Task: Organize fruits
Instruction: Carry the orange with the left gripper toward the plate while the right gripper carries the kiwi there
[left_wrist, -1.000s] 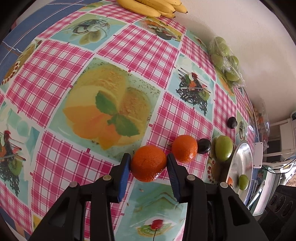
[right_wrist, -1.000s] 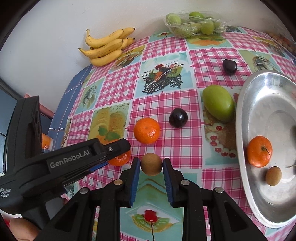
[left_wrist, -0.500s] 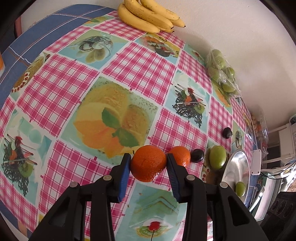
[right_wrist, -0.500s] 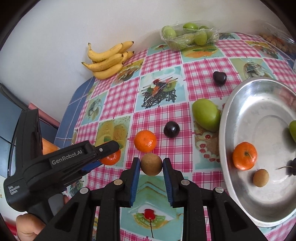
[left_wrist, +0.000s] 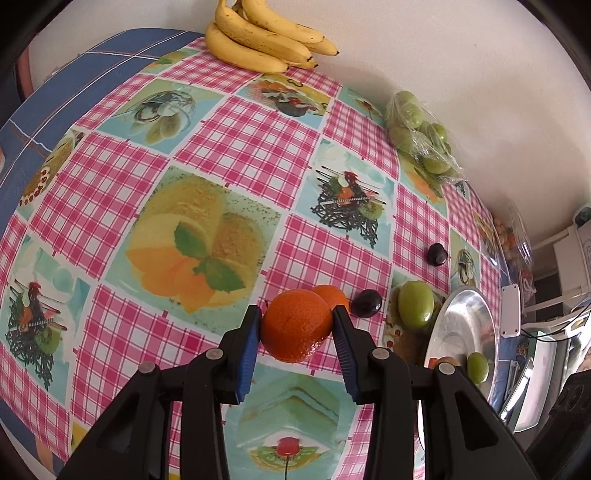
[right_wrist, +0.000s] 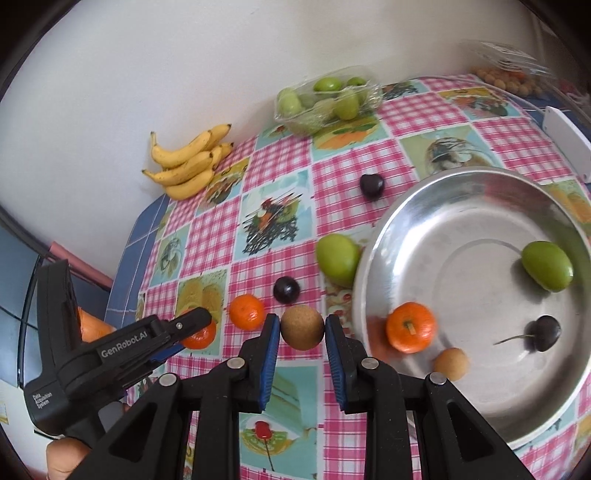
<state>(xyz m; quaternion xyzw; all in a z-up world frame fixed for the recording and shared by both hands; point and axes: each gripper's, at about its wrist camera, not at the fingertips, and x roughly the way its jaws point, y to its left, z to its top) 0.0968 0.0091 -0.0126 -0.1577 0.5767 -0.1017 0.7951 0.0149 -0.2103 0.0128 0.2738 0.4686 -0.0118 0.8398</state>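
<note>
Orange tangerine (left_wrist: 296, 325) showing between the blue pads (left_wrist: 246, 354) of the black left gripper (left_wrist: 297, 345). Brown round fruit (right_wrist: 302, 326) sitting between blue pads on the black right gripper (right_wrist: 301, 354). Tablecloth (left_wrist: 236, 147) showing pink-and-white check with teal dessert-print squares, blue edge. Beyond the right jaws: orange tangerine on cloth (right_wrist: 246, 311), dark purple plum (right_wrist: 286, 290), green fruit (right_wrist: 338, 259). Silver tray (right_wrist: 373, 258) right of the jaws, carrying orange, green, tan and dark fruits. Yellow bananas (right_wrist: 188, 162) lying far beyond, against a white wall (right_wrist: 147, 74).

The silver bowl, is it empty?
No, the silver bowl holds a tangerine, a green fruit, a dark cherry and a brown fruit.
</note>
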